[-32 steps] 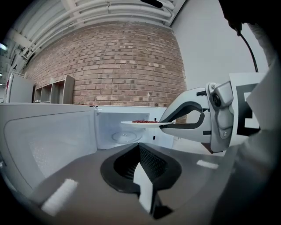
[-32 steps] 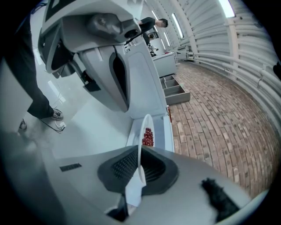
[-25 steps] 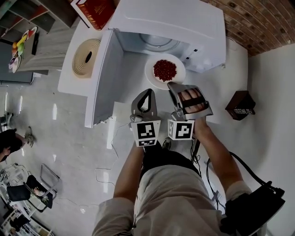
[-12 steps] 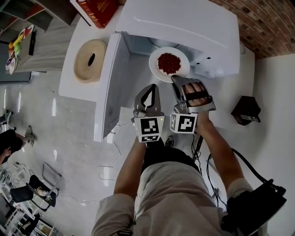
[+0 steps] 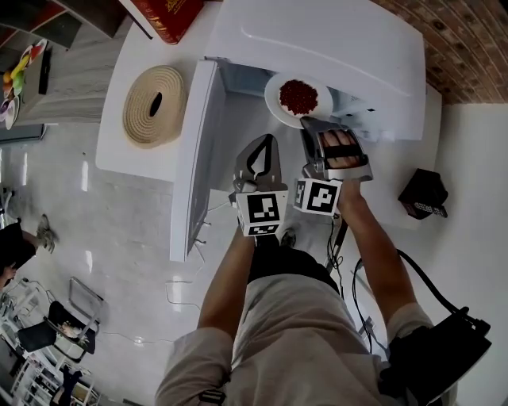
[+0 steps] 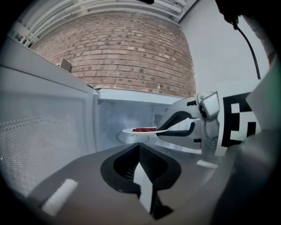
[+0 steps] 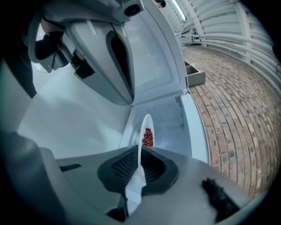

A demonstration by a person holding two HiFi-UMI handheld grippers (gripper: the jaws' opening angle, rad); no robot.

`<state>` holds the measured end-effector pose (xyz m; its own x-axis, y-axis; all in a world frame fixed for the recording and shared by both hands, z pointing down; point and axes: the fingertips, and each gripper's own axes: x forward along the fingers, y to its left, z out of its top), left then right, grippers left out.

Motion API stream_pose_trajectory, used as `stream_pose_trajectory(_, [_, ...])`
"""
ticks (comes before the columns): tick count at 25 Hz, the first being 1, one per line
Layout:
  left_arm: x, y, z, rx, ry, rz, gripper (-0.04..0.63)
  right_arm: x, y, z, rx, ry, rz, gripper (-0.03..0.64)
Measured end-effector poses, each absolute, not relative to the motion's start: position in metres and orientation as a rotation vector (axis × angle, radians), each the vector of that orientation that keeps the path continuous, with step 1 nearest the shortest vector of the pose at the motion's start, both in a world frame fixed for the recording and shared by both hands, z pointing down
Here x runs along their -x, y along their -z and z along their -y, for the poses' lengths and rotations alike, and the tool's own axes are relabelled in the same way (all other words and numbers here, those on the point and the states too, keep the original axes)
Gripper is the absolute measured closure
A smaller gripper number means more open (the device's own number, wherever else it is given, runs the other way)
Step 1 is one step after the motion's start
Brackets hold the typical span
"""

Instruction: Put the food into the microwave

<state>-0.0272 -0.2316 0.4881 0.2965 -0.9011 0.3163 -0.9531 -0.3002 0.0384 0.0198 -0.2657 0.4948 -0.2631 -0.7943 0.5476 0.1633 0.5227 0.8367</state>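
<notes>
A white plate (image 5: pixel 298 101) of red food (image 5: pixel 299 96) hangs at the mouth of the white microwave (image 5: pixel 317 40), its far rim under the oven's top edge. My right gripper (image 5: pixel 306 121) is shut on the plate's near rim. In the right gripper view the plate (image 7: pixel 146 125) stands edge-on between the pads, with the food (image 7: pixel 148 137) just past them. The oven door (image 5: pixel 194 151) is swung open to the left. My left gripper (image 5: pixel 264 141) is shut with nothing in it, just left of the right one. From the left gripper view the plate (image 6: pixel 136 131) hovers over the cavity floor.
A round woven mat (image 5: pixel 155 105) lies on the white table left of the door. A red box (image 5: pixel 167 14) sits at the table's back. A small dark box (image 5: pixel 423 194) stands at the right. Brick wall (image 5: pixel 468 40) runs behind the microwave.
Both grippers have moved forward toward the microwave. The plate has gone from in front of the opening to the cavity mouth, held the whole time.
</notes>
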Motion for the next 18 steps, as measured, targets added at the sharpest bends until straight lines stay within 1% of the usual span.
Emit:
stream_pose_trajectory(5, [0.021, -0.504, 0.237, -2.357, -0.381, 1.659, 0.589, -0.016, -0.505, 0.288, -0.546, 0.972, 1.57, 0.598])
stream_pose_trajectory(14, [0.031, -0.518, 0.256, -2.296, -0.353, 1.66, 0.589, -0.007, -0.528, 0.324, -0.517, 0.96, 1.521, 0.598])
stream_pose_trajectory(18, [0.036, -0.524, 0.262, -2.295, -0.384, 1.678, 0.589, -0.002, -0.532, 0.336, -0.52, 0.96, 1.516, 0.598])
